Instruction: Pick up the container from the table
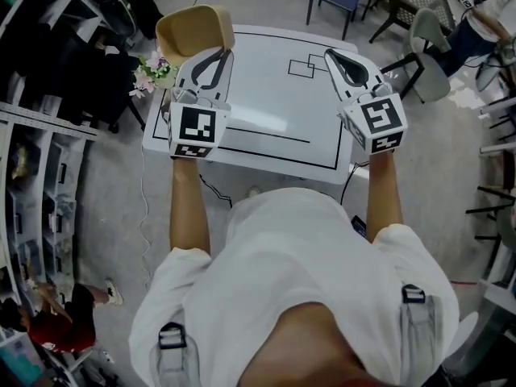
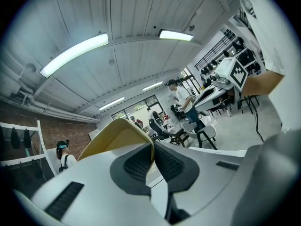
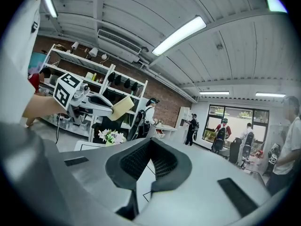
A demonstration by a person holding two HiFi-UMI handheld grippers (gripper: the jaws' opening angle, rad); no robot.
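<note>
A: desk (image 1: pixel 274 111), white top ruled with black lines, seen from above in front of a person in a white shirt (image 1: pixel 298 272).

B: the two arms, both reaching forward and roughly parallel; left forearm (image 1: pixel 189 208) over the desk's left edge; right forearm (image 1: pixel 385 196) over its right edge; each tool points away from the body and close to level, with its marker cube (image 1: pixel 197 127) nearest the wrist.

C: left hand-held gripper (image 1: pixel 214 55), jaws drawn narrow and clamped on the thin wall of the container (image 1: pixel 193 29); the container is a tan open vessel held beyond the fingertips, at the desk's far left corner.

D: right hand-held gripper (image 1: pixel 333 56), jaws closed together with nothing between them; it hangs over the far right part of the desk, well apart from the container.

E: flowers (image 1: pixel 153 69), a small pale bunch just beside the desk's far left corner, close under the container.

Differences between views: only the left gripper view shows the dark ribbed pads (image 2: pixel 136 166) pinching the container's wall from both sides; only the right gripper view shows the container side-on, raised clear of the desk top and above the flowers; only the head view shows both forearms and the lines on the desk.
</note>
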